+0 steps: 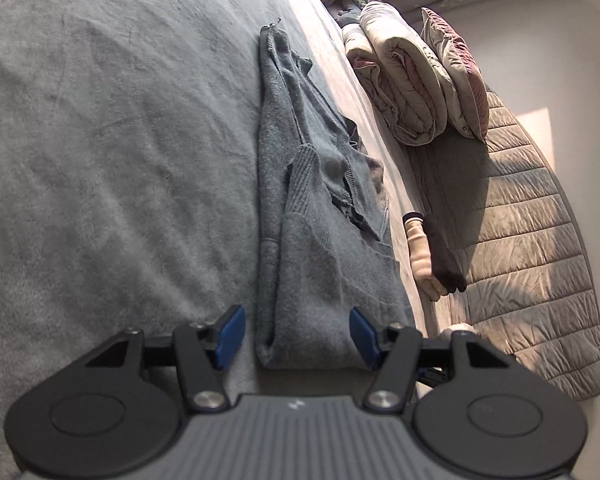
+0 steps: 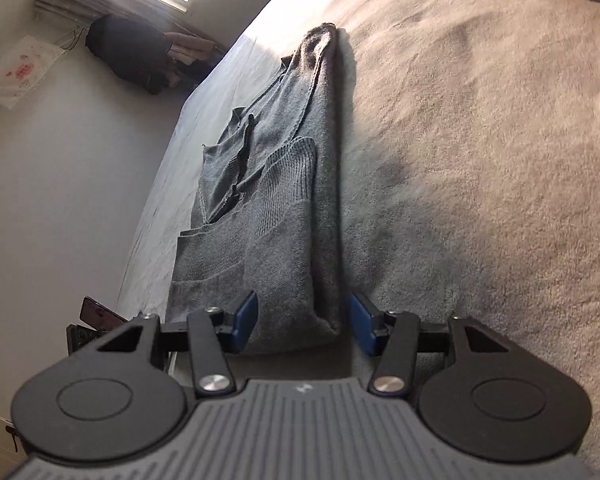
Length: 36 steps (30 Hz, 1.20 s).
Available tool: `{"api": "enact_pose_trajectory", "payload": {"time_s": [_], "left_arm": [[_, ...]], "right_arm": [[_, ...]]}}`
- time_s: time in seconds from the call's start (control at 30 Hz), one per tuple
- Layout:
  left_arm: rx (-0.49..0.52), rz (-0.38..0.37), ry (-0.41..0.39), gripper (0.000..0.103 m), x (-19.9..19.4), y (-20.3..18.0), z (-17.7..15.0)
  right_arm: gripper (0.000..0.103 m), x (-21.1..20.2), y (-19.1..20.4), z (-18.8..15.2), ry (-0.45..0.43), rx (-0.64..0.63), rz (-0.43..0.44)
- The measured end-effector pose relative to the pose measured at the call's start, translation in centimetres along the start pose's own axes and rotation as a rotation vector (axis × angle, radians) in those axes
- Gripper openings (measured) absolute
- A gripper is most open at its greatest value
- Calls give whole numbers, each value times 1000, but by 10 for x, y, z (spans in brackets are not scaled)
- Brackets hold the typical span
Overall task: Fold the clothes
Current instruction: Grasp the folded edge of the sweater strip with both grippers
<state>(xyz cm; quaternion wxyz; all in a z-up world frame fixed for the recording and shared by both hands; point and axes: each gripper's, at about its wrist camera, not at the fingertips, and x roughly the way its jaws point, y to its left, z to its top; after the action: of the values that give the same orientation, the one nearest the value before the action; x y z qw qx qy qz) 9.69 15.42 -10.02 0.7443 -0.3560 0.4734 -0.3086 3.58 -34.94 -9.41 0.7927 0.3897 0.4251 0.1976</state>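
We've got a grey knit sweater (image 1: 312, 240) lying on the bed (image 1: 100, 140), already folded lengthwise into a long narrow strip w/ a sleeve laid over the top. It sits near one edge of the bed.

Key relation: the strip's long axis runs straight away from both cams, i.e. roughly in line w/ where each hand-held gripper points. Each one sits at a short end of the strip, so they seem to face each other from opposite ends, tho neither cam shows the other.

Left hand-held gripper (image 1: 298, 336): released, blue pads apart, near end of the sweater between them w/ gaps either side, nothing pinched. Right hand-held gripper (image 2: 303, 322): also released; the folded thick edge of the sweater (image 2: 268, 216) sits between the pads, one pad overlaps the cloth in view but we can't say it presses.

Nearer arm: about equal, each has its own end just in front of the fingertips. We judge the next move is a crosswise fold, one end carried along the long axis to the other; either end would do.

Other stuff: rolled quilt (image 1: 404, 92) and a pillow (image 1: 456, 76) off the bed side; socks (image 1: 432, 256) beside them.

Writing/brands: none readable. Small pale mark on each gripper body, too small to tell.
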Motion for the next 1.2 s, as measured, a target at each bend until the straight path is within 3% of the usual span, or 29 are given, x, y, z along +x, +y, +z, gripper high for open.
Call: {"api": "enact_pose_trajectory", "payload": {"time_s": [0.3,0.43,0.5,0.6,0.67,0.83,1.0,1.2], "left_arm": [[46,-55,16,56,18,-4,5],[37,-58,33,52,29,-6,10],[41,-54,37,46,35,-7,10],[46,-12,48,20,45,-7,8],[4,-15,43,13,45,-2,7],[-2,19,7,11,39,-11,0],[-75,-6,0,11,28,-14,-4],[-109,19,29,10,11,-27,-13]], "right_arm": [[53,21,8,4,29,5,70],[47,28,6,9,47,15,88],[42,31,4,12,52,24,92],[30,35,1,15,56,43,88],[16,36,1,15,58,54,79],[15,27,14,13,55,6,66],[15,14,26,10,42,5,102],[15,2,36,9,65,1,85]]}}
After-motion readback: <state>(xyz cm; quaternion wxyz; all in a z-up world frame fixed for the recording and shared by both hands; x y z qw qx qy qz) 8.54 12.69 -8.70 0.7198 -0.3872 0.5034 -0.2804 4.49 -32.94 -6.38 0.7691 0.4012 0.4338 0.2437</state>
